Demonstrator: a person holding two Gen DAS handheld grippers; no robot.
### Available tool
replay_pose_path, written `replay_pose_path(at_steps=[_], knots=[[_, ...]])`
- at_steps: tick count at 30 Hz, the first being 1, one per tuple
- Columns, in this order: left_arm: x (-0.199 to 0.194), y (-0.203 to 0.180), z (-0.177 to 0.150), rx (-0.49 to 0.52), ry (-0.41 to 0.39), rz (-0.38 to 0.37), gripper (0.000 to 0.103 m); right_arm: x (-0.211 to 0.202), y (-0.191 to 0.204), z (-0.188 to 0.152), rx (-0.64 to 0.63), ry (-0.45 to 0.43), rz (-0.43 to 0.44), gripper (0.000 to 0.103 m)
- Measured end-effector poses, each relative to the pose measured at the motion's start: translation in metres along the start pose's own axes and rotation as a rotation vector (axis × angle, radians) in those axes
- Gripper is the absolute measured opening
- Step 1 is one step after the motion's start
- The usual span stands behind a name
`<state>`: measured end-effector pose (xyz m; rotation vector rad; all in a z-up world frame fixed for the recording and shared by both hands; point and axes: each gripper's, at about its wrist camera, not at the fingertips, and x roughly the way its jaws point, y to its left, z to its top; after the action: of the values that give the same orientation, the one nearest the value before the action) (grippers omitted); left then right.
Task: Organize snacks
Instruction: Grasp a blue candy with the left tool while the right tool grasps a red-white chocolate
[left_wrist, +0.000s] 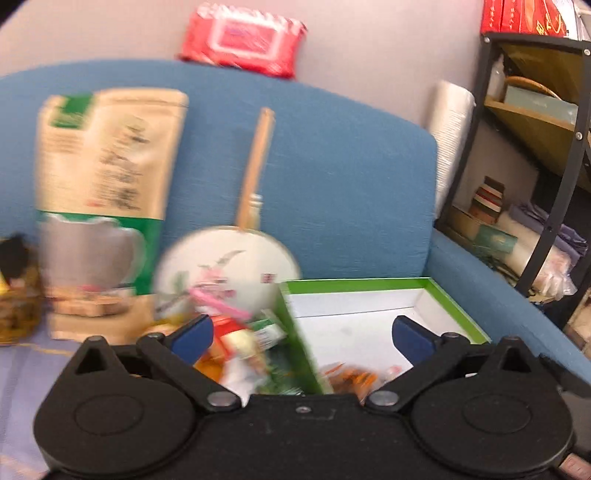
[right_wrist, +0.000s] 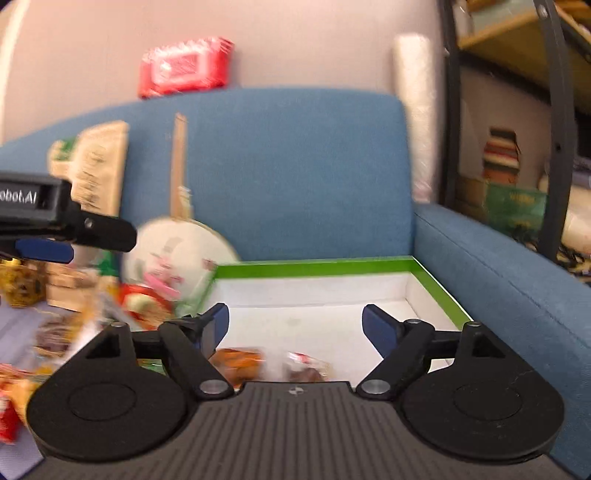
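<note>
On a blue sofa (right_wrist: 295, 166), a green-rimmed box (right_wrist: 314, 266) with a white inside, open at the top, set against the right armrest. In the box's near end, two snack packets: an orange one (right_wrist: 240, 360) and a red-and-brown one (right_wrist: 304, 367), side by side, just apart. Left of the box, outside its wall, a blurred heap of snacks (left_wrist: 240, 343) in red, yellow and green wrappers, lying on a lilac cloth (left_wrist: 22, 376).

Left gripper (left_wrist: 301, 334): jaws spread wide, nothing between the blue pads (left_wrist: 192, 338), straddling the box's left wall, one finger over the heap and the other over the white floor. Right gripper (right_wrist: 295, 326): jaws likewise wide and empty, poised over the box floor just beyond the two packets. In the right view, left gripper seen at the far left, above the heap.

Behind the heap, a round fan (left_wrist: 229, 273) with a wooden handle leaning on the backrest, and a tall tan-and-green pouch (left_wrist: 107, 206) upright beside it. On the backrest's top, a red wipes pack (left_wrist: 243, 40). To the right, a dark shelf (left_wrist: 546, 147) with assorted goods. Much blur in both views.
</note>
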<state>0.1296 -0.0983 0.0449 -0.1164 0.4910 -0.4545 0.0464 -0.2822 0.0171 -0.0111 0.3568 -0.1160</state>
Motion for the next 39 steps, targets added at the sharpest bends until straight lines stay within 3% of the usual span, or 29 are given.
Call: replay_pose_path(at_steps=[3, 10, 17, 20, 21, 22, 23, 27, 31, 32, 33, 34, 38, 39], knots=[[-0.034, 0.018, -0.014, -0.024, 0.017, 0.036, 0.103, -0.023, 0.022, -0.008, -0.002, 0.000, 0.068, 0.103], [-0.087, 0.055, -0.067, -0.115, 0.116, 0.088, 0.103, -0.036, 0.067, -0.052, 0.028, 0.184, 0.222, 0.103], [-0.111, 0.072, -0.090, -0.094, 0.144, 0.140, 0.103, -0.009, 0.104, -0.052, -0.050, 0.254, 0.213, 0.103], [-0.117, 0.079, -0.089, -0.119, 0.129, 0.129, 0.103, 0.011, 0.112, -0.051, -0.056, 0.285, 0.208, 0.103], [-0.118, 0.081, -0.089, -0.124, 0.125, 0.124, 0.103, 0.016, 0.111, -0.053, -0.052, 0.303, 0.213, 0.093], [-0.118, 0.083, -0.089, -0.126, 0.121, 0.116, 0.103, 0.020, 0.111, -0.057, -0.054, 0.331, 0.219, 0.076], [-0.118, 0.084, -0.089, -0.125, 0.120, 0.106, 0.103, 0.024, 0.110, -0.060, -0.061, 0.365, 0.220, 0.046], [-0.105, 0.094, -0.086, -0.135, 0.116, 0.078, 0.103, -0.002, 0.100, -0.064, -0.080, 0.372, 0.246, 0.045], [-0.067, 0.112, -0.077, -0.190, 0.140, 0.050, 0.103, -0.028, 0.090, -0.068, -0.078, 0.384, 0.253, 0.046], [-0.053, 0.117, -0.075, -0.202, 0.152, 0.051, 0.100, -0.030, 0.090, -0.068, -0.073, 0.385, 0.249, 0.046], [-0.040, 0.121, -0.072, -0.213, 0.167, 0.053, 0.090, -0.030, 0.089, -0.068, -0.067, 0.386, 0.245, 0.046], [-0.027, 0.126, -0.071, -0.226, 0.183, 0.052, 0.067, -0.030, 0.088, -0.068, -0.058, 0.386, 0.243, 0.046], [0.015, 0.137, -0.072, -0.271, 0.260, 0.048, 0.016, -0.029, 0.088, -0.068, -0.057, 0.386, 0.239, 0.046], [0.019, 0.137, -0.074, -0.273, 0.271, 0.039, 0.010, -0.030, 0.089, -0.069, -0.067, 0.385, 0.237, 0.046]])
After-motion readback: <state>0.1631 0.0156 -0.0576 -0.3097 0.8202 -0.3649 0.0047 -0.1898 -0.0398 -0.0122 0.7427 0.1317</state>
